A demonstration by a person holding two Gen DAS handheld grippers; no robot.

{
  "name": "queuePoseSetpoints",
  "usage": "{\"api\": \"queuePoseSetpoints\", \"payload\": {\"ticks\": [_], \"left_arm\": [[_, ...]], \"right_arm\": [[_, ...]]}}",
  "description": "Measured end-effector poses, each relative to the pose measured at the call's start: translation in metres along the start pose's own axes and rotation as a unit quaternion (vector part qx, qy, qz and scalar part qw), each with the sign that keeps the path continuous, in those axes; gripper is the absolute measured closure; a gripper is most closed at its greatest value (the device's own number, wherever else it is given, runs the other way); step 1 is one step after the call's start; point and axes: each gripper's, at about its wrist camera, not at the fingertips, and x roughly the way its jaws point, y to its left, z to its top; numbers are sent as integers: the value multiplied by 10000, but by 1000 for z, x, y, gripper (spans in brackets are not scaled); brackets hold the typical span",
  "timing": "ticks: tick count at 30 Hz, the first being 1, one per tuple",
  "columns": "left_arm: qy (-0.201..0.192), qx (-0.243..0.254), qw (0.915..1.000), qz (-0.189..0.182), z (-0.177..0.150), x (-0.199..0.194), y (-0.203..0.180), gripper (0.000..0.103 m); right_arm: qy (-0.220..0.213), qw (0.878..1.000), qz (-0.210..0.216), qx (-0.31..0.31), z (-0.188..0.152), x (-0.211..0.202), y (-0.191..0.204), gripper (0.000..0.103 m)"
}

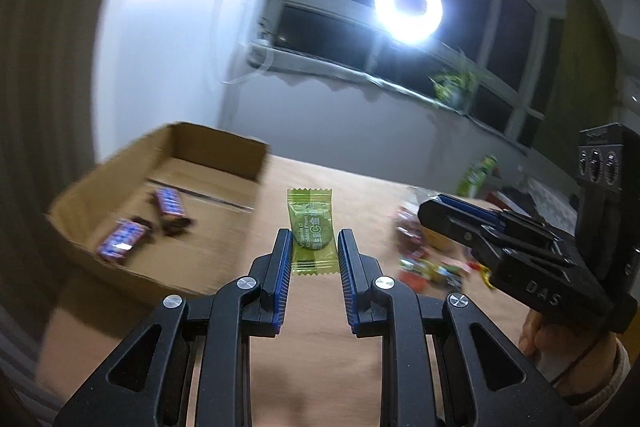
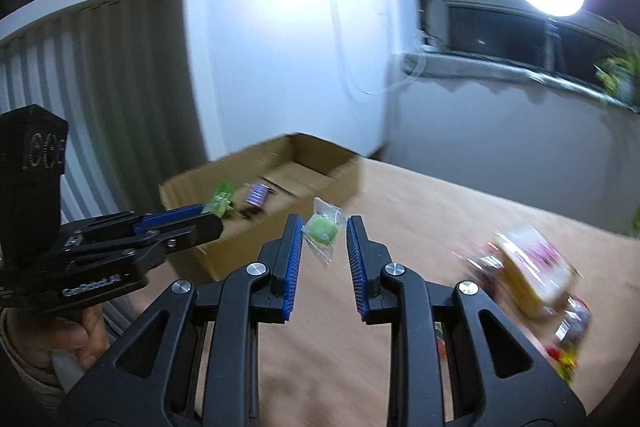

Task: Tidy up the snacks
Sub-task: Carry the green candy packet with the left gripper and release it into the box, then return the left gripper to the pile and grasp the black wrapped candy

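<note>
A cardboard box (image 1: 160,195) is sitting at the left of the left wrist view on a tan table (image 1: 320,347), with two purple-wrapped bars (image 1: 170,205) lying inside it on the box floor. A loose pile of mixed snacks (image 1: 432,267) is spreading across the table at the right of the frame, blurred. A ring light (image 1: 408,7) is glaring at the upper right before a dark window, and a potted plant (image 1: 456,87) is standing on the sill below it.

In the left wrist view the left gripper (image 1: 310,239) is holding a green plum candy (image 1: 310,231) upright by its lower part; the blue pads are sitting against the wrapper's side edges, with the top of the wrapper sticking up beyond the tips, in the middle of the frame, to the right of the box. The right gripper (image 1: 430,207) is showing side-on at the right, and its opening is unreadable from there.

In the right wrist view the right gripper (image 2: 324,235) is pinching a round green candy in clear wrap (image 2: 322,231) between its tips, tilted, at frame centre, with the box (image 2: 260,183) behind it. The left gripper (image 2: 212,211) is reaching in from the left, its green candy (image 2: 220,203) showing in front of the box.
</note>
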Motion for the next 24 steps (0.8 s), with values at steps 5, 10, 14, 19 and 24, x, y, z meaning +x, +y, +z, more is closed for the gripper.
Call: {"api": "queuePoseSetpoints", "payload": {"ticks": [5, 10, 14, 19, 24], "left_arm": [[-180, -232, 9989, 369, 14, -8, 45, 82], [-201, -347, 9976, 566, 25, -1, 74, 82], [-97, -444, 9973, 582, 24, 9, 88, 82], [244, -587, 9950, 769, 10, 19, 97, 76], [131, -520, 9949, 858, 0, 4, 92, 54]], "right_arm": [[-48, 9992, 310, -233, 24, 33, 32, 79], [-91, 9976, 561, -404, 49, 73, 57, 79], [-20, 9971, 629, -430, 57, 105, 63, 78], [203, 9979, 569, -247, 44, 119, 53, 53], [69, 9996, 222, -163, 20, 90, 43, 40]]}}
